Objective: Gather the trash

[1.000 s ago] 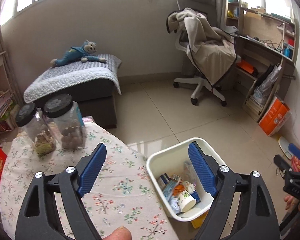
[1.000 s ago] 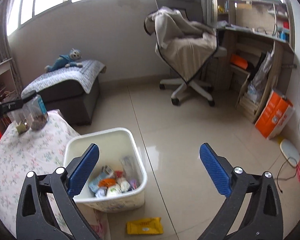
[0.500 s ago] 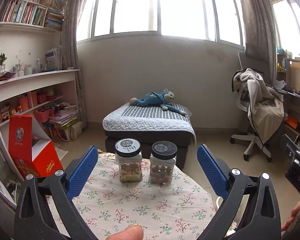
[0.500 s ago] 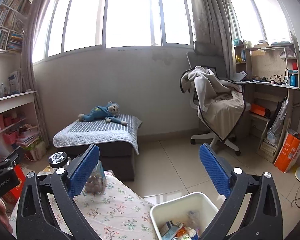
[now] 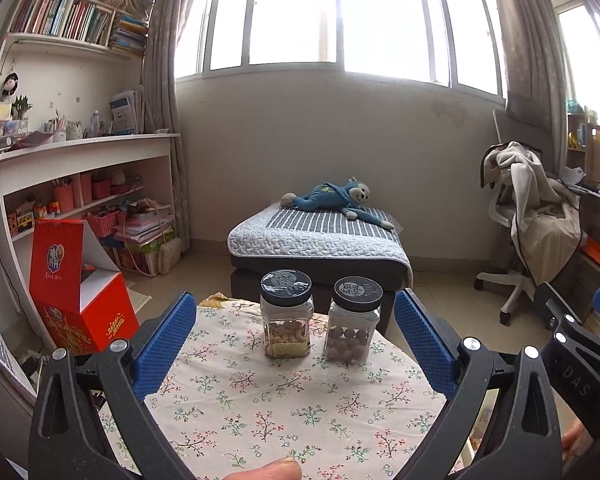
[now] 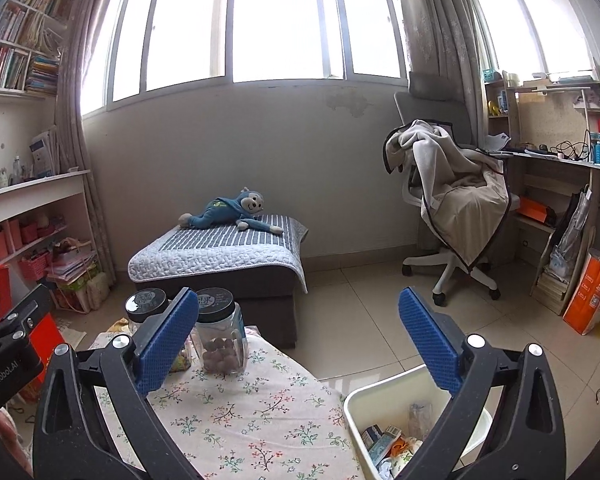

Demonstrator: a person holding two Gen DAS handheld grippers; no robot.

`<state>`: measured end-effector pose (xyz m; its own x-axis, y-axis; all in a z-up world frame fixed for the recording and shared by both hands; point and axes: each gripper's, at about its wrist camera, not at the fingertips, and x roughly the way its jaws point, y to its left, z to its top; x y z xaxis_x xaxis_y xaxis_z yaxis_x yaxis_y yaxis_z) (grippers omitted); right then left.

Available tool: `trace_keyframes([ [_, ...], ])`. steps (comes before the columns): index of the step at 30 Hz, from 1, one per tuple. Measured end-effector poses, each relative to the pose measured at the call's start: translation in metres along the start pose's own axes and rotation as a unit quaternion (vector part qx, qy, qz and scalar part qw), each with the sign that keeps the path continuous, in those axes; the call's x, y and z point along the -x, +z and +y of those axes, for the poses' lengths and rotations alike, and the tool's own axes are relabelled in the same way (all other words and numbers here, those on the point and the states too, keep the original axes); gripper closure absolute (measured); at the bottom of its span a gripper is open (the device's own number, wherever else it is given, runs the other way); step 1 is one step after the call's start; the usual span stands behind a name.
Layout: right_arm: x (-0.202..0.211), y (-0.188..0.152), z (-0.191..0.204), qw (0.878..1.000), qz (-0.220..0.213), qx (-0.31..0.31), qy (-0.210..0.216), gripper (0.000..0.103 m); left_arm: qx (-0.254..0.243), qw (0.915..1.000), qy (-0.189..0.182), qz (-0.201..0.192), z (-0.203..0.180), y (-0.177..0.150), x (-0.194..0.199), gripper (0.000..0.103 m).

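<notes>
A white trash bin (image 6: 384, 396) stands on the floor right of the table, with several wrappers and packets (image 6: 384, 440) inside. My right gripper (image 6: 300, 336) is open and empty, held above the table edge and the bin. My left gripper (image 5: 296, 340) is open and empty, held above the flowered tablecloth (image 5: 280, 400), facing two jars. The bin's rim barely shows in the left wrist view (image 5: 469, 450). The yellow wrapper seen earlier on the floor is out of view.
Two clear jars with black lids (image 5: 286, 312) (image 5: 354, 318) stand on the table's far side. A red box (image 5: 76, 288) sits left, a grey ottoman with a blue plush (image 5: 320, 236) behind, a draped office chair (image 6: 456, 208) and desk to the right.
Both grippers have tilted up from looking down at the bin and floor to looking level across the table. The left has swung left toward the jars. Both stayed open.
</notes>
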<state>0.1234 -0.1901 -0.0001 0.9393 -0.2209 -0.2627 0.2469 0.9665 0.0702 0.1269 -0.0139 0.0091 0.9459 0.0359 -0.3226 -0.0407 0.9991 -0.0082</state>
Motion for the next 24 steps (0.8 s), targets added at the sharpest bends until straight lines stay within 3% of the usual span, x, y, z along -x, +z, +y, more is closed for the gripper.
trace_keyframes([
  [24,0.0026,-0.0020,-0.0005,1.000,-0.022,0.006,-0.018,0.007,0.020,0.9992,-0.026,0.021,-0.0105,-0.0013,-0.0010,0.007],
])
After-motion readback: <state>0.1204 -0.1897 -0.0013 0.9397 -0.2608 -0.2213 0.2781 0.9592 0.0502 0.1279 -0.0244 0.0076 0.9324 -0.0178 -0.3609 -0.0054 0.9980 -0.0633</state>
